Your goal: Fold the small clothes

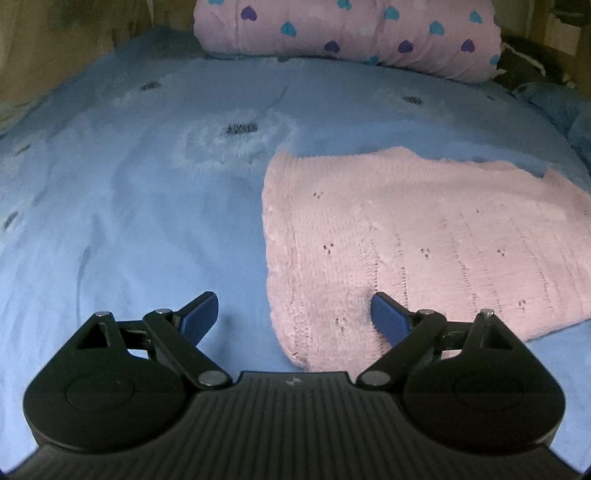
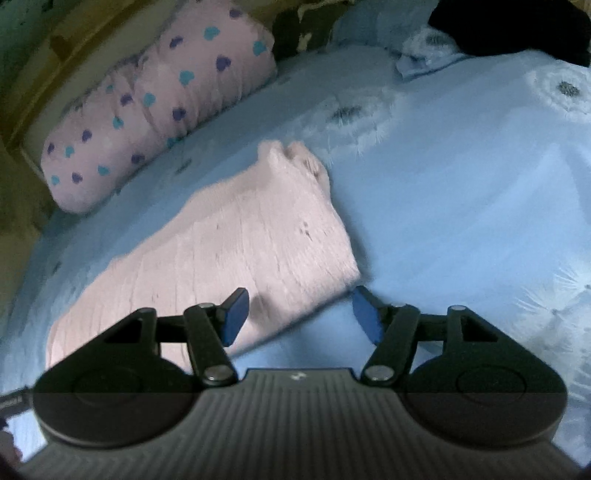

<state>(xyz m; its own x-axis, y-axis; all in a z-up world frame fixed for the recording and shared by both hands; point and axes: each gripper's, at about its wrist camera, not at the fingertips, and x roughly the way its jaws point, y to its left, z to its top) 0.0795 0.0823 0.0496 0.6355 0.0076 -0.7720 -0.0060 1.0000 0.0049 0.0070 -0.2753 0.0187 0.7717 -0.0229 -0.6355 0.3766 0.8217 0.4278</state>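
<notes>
A pink knitted garment (image 1: 406, 236) lies folded flat on the blue bedsheet (image 1: 129, 221). My left gripper (image 1: 293, 314) is open over the garment's near left corner; its right finger sits over the knit, its left finger over bare sheet. In the right wrist view the same garment (image 2: 240, 240) lies flat and slanted. My right gripper (image 2: 297, 312) is open at the garment's near right corner, the left finger over the knit, the right finger over the sheet (image 2: 461, 203). Neither gripper holds anything.
A pink pillow with blue and purple hearts (image 1: 347, 37) lies across the head of the bed, also in the right wrist view (image 2: 155, 107). A dark cloth (image 2: 513, 29) sits at the far right. Wooden bed frame (image 2: 48, 74) runs behind the pillow.
</notes>
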